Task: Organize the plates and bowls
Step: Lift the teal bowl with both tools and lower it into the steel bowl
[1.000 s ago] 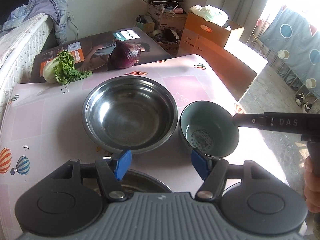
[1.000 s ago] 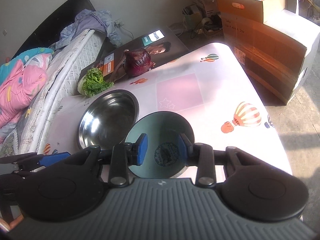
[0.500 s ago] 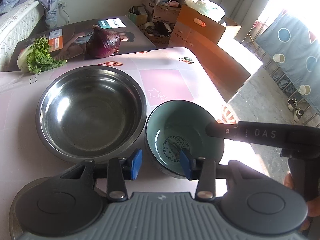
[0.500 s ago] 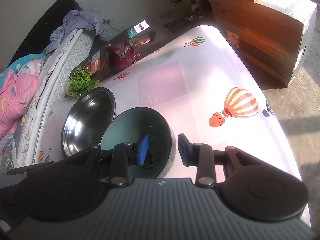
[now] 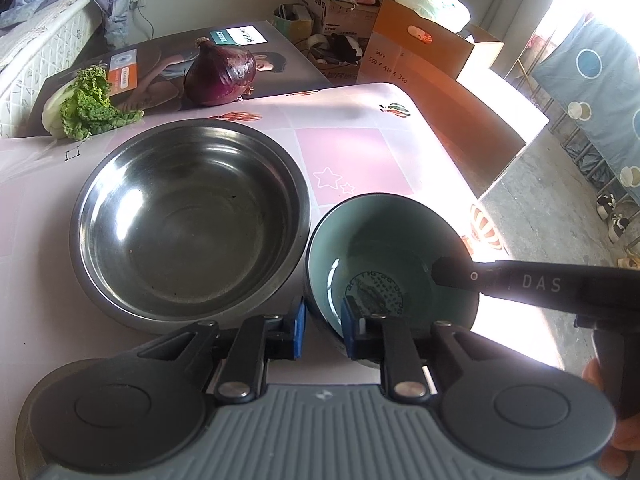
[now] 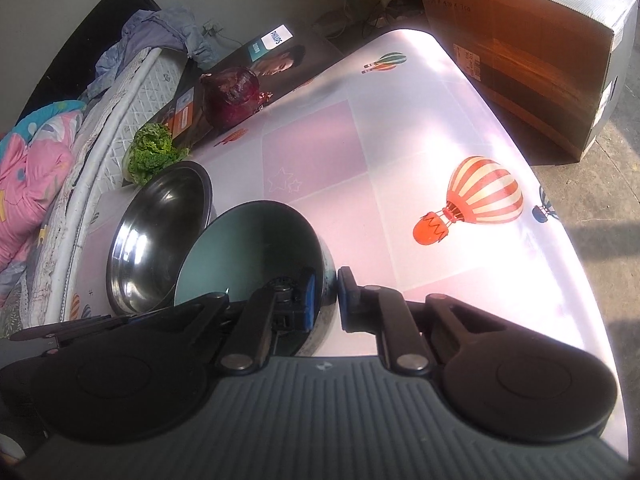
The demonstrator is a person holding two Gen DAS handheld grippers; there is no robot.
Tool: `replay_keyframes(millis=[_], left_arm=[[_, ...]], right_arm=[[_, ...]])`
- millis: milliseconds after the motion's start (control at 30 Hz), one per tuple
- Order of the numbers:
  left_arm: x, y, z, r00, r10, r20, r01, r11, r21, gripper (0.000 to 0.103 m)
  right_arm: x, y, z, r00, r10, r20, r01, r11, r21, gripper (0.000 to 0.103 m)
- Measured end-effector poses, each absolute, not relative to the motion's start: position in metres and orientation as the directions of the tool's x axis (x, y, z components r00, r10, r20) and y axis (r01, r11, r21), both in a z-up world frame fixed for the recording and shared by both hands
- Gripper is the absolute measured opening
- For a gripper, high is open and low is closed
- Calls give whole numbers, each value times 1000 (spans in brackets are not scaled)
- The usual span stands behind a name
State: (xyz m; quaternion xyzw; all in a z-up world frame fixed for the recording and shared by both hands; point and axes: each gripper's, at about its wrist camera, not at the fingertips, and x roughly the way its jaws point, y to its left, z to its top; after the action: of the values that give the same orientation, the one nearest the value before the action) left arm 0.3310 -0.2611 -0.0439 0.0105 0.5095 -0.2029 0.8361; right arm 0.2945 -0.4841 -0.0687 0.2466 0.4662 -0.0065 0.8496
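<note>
Each claw, left and right, clamps the teal bowl's rim beside the steel bowl.

A wide, shallow steel bowl sits upright and empty on the table. Touching its rim at 4 o'clock, a smaller teal bowl, dark outside, stamped base.

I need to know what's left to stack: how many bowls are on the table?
2: a large steel bowl toward the bed side, and a teal bowl touching its right, gripped by both grippers. Anything under the gripper bodies is hidden.
</note>
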Motion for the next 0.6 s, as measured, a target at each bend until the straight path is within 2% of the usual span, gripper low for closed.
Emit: replay_keyframes(millis=[600], left_arm=[[303,-251,-41,346,-360,-866,417,886,-202,22]], right_arm=[[268,-488,-71,540,291,-789,216,859,465,11]])
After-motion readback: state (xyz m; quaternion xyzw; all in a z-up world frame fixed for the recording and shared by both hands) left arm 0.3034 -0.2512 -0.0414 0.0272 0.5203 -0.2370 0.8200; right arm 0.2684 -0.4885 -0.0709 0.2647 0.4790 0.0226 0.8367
